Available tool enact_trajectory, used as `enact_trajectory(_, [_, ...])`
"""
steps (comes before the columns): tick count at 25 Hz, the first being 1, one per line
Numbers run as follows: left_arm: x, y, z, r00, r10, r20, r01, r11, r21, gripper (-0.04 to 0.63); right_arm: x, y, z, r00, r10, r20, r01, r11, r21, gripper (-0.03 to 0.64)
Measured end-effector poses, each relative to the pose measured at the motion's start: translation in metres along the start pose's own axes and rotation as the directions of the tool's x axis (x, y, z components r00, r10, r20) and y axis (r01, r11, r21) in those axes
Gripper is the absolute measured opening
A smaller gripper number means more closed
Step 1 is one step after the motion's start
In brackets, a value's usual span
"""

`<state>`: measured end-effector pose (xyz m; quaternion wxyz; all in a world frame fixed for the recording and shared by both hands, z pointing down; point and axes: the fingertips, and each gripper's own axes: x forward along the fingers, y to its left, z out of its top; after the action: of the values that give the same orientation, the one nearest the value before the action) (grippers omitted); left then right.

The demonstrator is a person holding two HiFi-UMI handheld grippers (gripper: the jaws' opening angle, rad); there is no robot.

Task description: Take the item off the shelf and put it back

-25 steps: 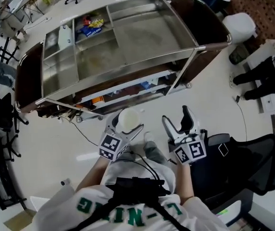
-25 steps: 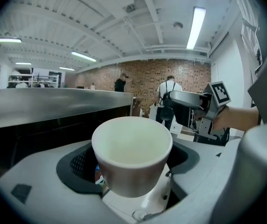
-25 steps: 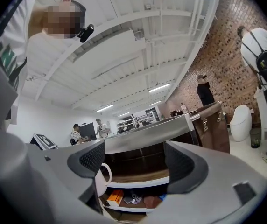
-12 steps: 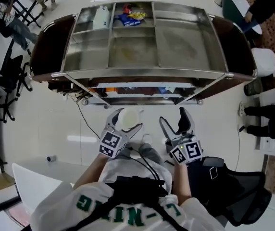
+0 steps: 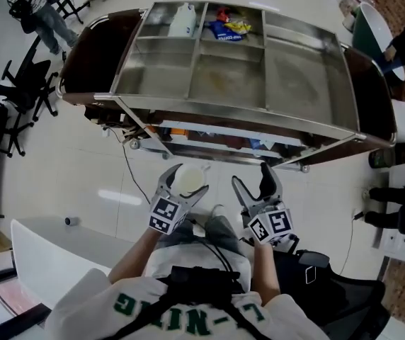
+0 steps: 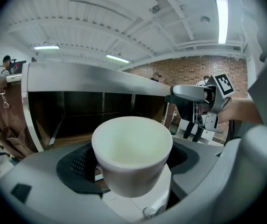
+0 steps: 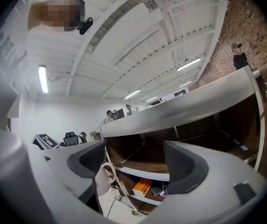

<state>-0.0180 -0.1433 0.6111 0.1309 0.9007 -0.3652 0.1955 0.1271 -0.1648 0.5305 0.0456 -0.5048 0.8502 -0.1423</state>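
Room: white tiled floor; a steel shelf with brown ends stands just ahead.
Hands: both tools side by side before the body, pointing at the shelf front.
Left tool: clamped on the cup.
Right tool: jaws wide apart, nothing between.
Cup: plain white, upright, empty, off the shelf.

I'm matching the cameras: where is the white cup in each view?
Head view: white handled cup at centre.
Left gripper view: cup centre, clamped in the left tongs.
Right gripper view: cup lower left, only its handle side showing.
Shared landmark: the steel shelf cart.
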Motion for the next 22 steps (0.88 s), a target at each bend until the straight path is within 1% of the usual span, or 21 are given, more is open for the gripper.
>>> enact_trajectory(5, [0.027, 0.032, -0.055, 0.999, 0.033, 0.015, -0.033, 0.999, 0.005, 0.407, 0.024, -0.017, -0.062, 1.0, 0.007, 0.004, -0.007, 1.0, -0.003, 0.414])
enact_trajectory(8, [0.053, 0.052, -0.093, 0.999, 0.041, 0.023, -0.041, 0.999, 0.018, 0.407, 0.046, -0.032, -0.107, 1.0, 0.01, 0.007, -0.01, 1.0, 0.002, 0.414])
enact_trajectory(10, [0.073, 0.062, -0.121, 0.999, 0.041, 0.024, -0.042, 0.999, 0.017, 0.407, 0.06, -0.041, -0.133, 1.0, 0.018, 0.013, -0.018, 1.0, -0.015, 0.414])
enact_trajectory(12, [0.091, 0.071, -0.148, 0.999, 0.042, 0.019, -0.042, 0.999, 0.02, 0.407, 0.073, -0.049, -0.153, 0.999, 0.029, 0.041, -0.027, 0.998, -0.058, 0.414])
enact_trajectory(17, [0.125, 0.093, -0.201, 0.999, 0.029, 0.027, -0.03, 0.998, 0.062, 0.407, 0.095, -0.058, -0.188, 0.986, 0.077, 0.146, -0.05, 0.982, -0.182, 0.411])
enact_trajectory(20, [0.149, 0.107, -0.229, 0.998, 0.03, 0.057, -0.034, 0.997, 0.063, 0.407, 0.109, -0.065, -0.215, 0.98, 0.117, 0.164, -0.075, 0.968, -0.241, 0.41])
enact_trajectory(22, [0.162, 0.11, -0.253, 0.997, 0.028, 0.07, -0.031, 0.998, 0.056, 0.407, 0.112, -0.069, -0.234, 0.974, 0.145, 0.175, -0.097, 0.962, -0.257, 0.41])
